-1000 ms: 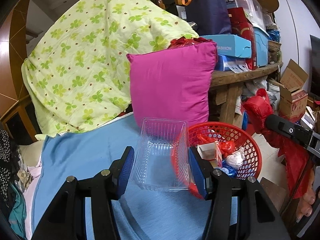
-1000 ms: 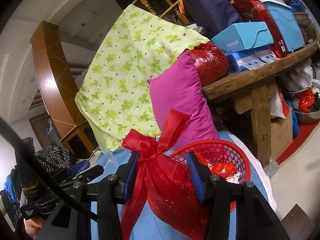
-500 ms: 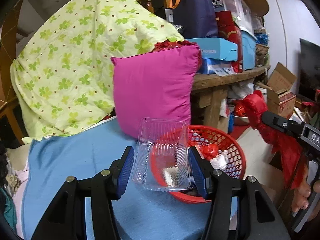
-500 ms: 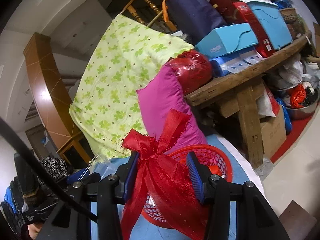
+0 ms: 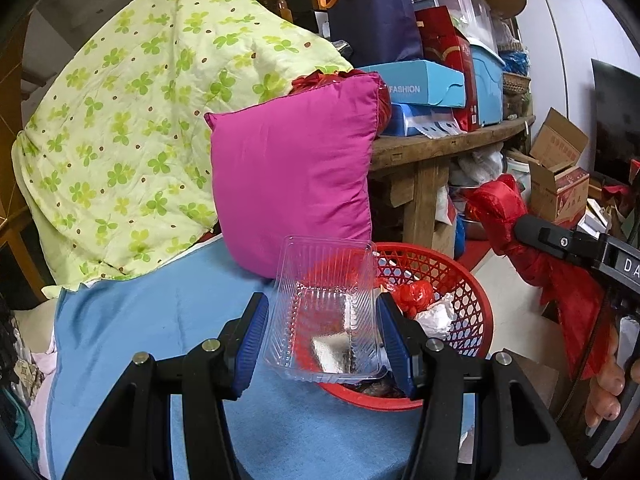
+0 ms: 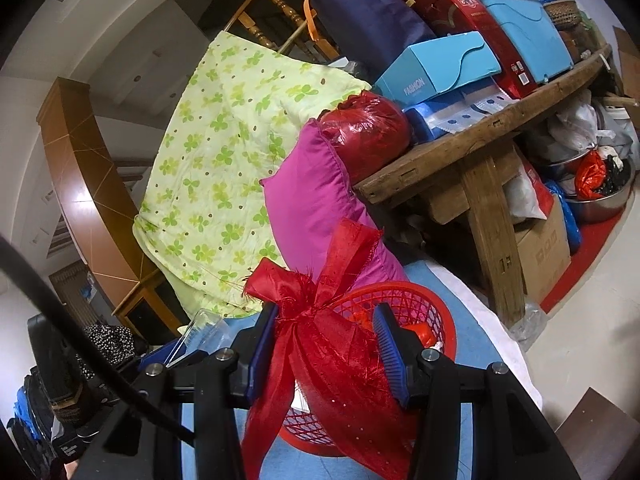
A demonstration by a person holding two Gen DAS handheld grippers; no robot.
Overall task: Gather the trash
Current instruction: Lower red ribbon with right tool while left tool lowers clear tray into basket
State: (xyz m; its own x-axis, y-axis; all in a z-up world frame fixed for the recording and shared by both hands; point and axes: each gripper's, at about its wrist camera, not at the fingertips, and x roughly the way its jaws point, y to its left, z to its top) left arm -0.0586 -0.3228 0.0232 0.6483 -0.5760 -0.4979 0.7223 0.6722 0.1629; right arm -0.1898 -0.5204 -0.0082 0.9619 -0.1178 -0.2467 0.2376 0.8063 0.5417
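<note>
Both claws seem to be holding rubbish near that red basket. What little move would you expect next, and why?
Probably the left gripper opens to drop the clear plastic tray. The tray is pinched between its blue pads and already hangs over the red basket, where other scraps lie. The right gripper, shut on the red ribbon bundle, could follow.

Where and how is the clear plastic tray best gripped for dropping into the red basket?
Grip the clear plastic tray across its two long ribbed side walls, coming from its near short end, as the left claw does now. The walls are parallel and the open face tilts toward the red basket.
</note>
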